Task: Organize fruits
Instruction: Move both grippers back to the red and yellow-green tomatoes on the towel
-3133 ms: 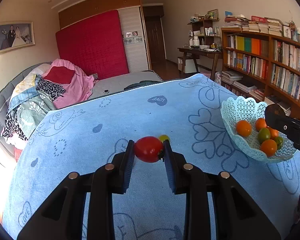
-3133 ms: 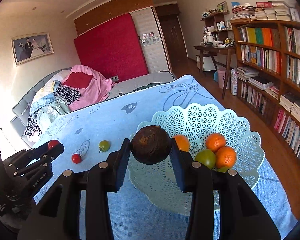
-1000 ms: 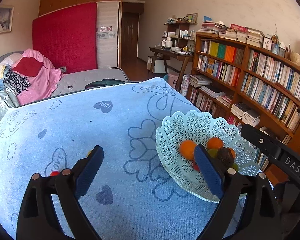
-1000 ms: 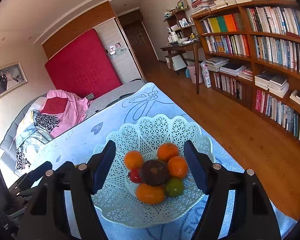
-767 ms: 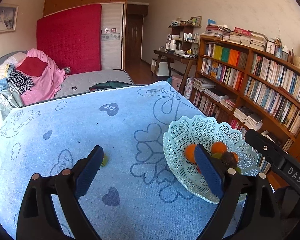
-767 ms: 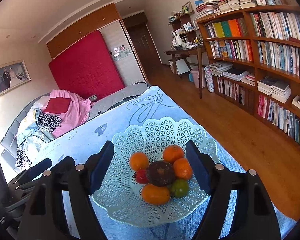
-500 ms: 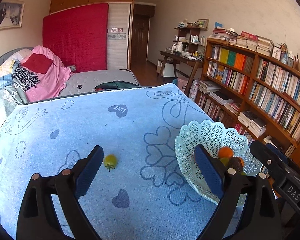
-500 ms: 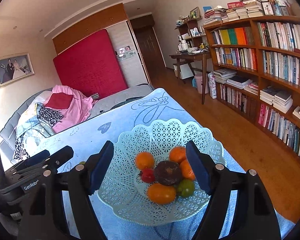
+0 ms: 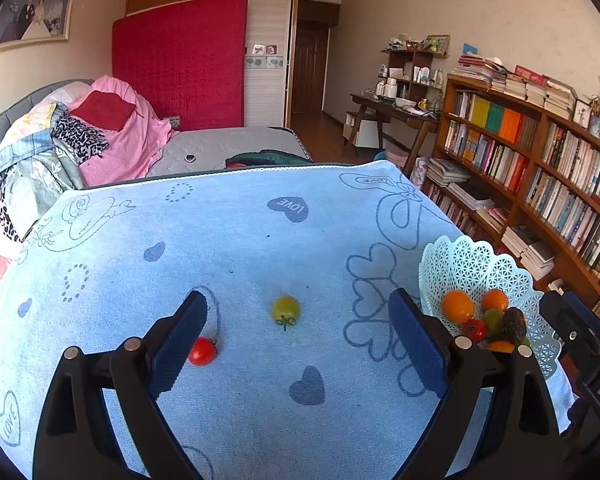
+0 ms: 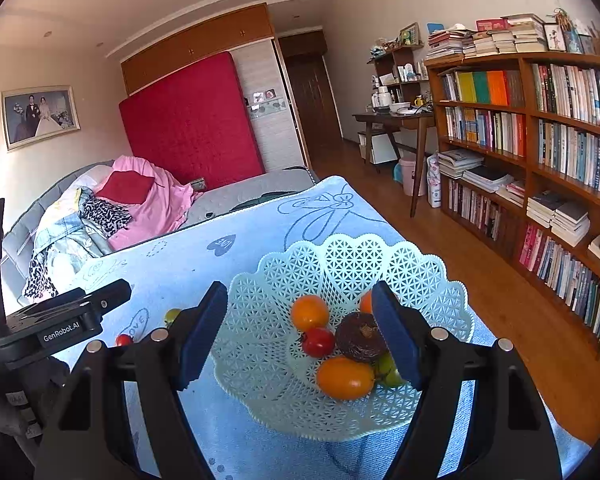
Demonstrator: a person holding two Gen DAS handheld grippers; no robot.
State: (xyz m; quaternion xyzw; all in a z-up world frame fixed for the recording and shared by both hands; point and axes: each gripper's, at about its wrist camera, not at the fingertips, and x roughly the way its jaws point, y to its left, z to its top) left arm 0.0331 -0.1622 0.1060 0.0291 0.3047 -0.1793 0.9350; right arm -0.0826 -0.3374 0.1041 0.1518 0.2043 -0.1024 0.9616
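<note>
A pale green lattice basket (image 10: 340, 264) stands at the right end of the blue cloth, also in the left wrist view (image 9: 472, 264). It holds oranges (image 10: 309, 312), a red tomato (image 10: 318, 342), a dark brown fruit (image 10: 358, 342) and a green fruit (image 10: 388, 368). On the cloth lie a yellow-green tomato (image 9: 285, 309) and a small red tomato (image 9: 202, 351). My left gripper (image 9: 298, 340) is open above the cloth, with the yellow-green tomato between its fingers and the red one by the left finger. My right gripper (image 10: 300, 332) is open and empty over the basket.
The blue patterned cloth (image 9: 236, 240) covers the table. A bed with piled clothes (image 9: 60, 148) lies beyond its far edge. Bookshelves (image 10: 540, 152) line the right wall past a strip of wooden floor (image 10: 480, 264). A desk (image 9: 396, 112) stands at the back.
Both grippers released their fruit into the basket and opened. My left gripper has swung left, away from the basket, bringing the two loose tomatoes into view. My right gripper stays over the basket.
</note>
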